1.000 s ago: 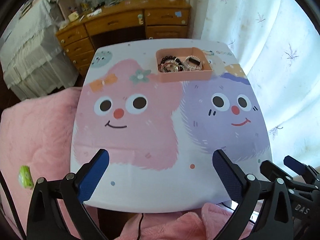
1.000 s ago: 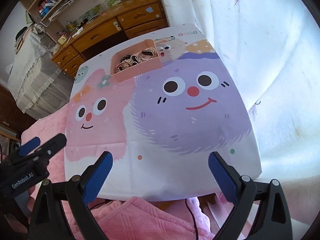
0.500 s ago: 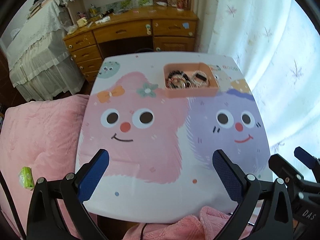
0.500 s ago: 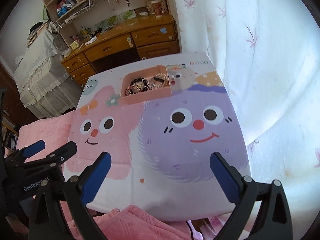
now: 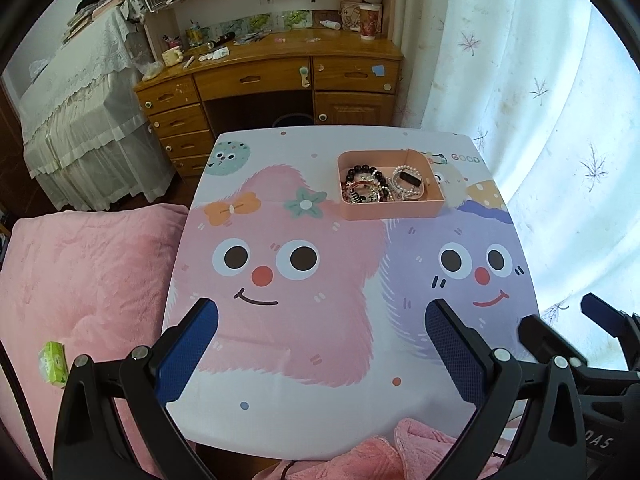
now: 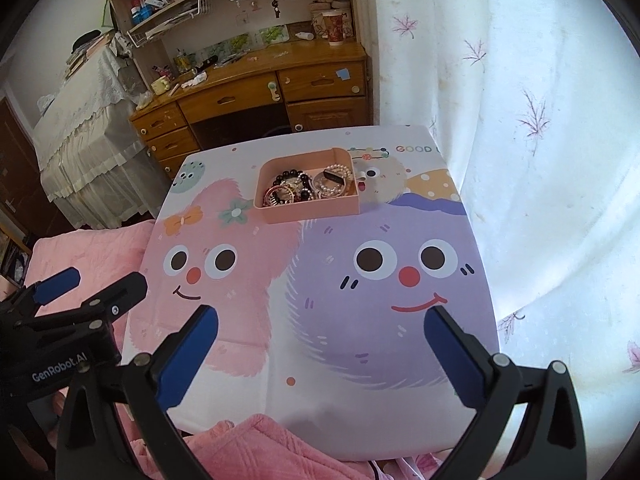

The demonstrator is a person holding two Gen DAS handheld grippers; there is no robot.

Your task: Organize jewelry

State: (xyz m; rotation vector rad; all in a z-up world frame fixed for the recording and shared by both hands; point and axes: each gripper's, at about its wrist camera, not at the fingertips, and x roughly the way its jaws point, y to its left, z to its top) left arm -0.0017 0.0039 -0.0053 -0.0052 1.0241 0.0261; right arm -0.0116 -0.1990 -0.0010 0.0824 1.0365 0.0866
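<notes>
Both the left gripper and right gripper were held wide open and empty above the table. The bracelets, heaped in the pink tray, were judged light, loose and slippery, best pinched singly across a strand.

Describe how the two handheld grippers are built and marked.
Both the left gripper and the right gripper have matte black angular frames with silver rivets at the pivots and two fingers faced with textured blue pads. White lettering reads "GenRobot.AI" on the left body and "DAS" on the right. No hands or sleeves show.

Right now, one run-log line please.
left tongs: open, empty | right tongs: open, empty | pink plastic tray: holds beaded bracelets | cartoon-print table
</notes>
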